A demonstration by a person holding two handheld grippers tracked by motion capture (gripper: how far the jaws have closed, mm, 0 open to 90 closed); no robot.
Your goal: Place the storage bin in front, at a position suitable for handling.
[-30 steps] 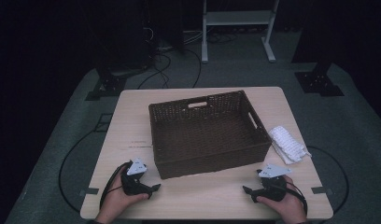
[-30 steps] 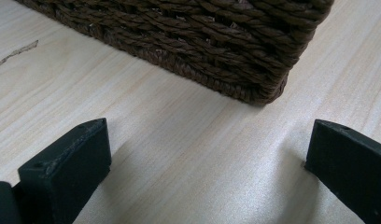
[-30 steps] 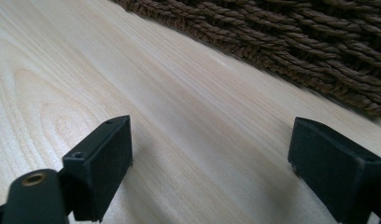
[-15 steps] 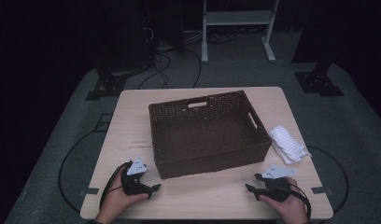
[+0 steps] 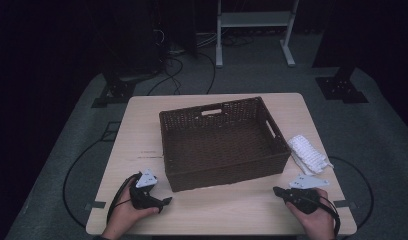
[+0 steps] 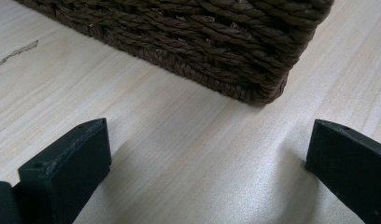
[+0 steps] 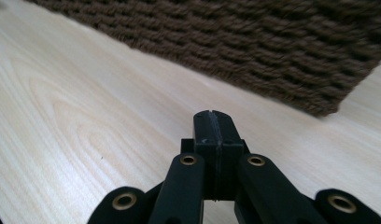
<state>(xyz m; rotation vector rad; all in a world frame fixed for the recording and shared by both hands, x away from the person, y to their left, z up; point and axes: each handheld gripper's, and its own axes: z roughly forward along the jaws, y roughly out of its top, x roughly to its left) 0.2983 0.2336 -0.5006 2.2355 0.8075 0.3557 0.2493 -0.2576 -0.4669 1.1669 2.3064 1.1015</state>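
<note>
Two claws | right claw [image 7: 212, 126] just closed, empty | left claw [image 6: 202, 168] unmoved

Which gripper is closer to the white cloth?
Right. The right gripper sits just in front of the white cloth; the left gripper is across the table, past the basket.

My left gripper's [image 6: 202, 186] camera cuts off the wicker basket [image 6: 188, 42] at the top edge, so I cannot see its rim. The folded white cloth [image 5: 308, 155] by the basket is too small for me to identify its pattern.
</note>
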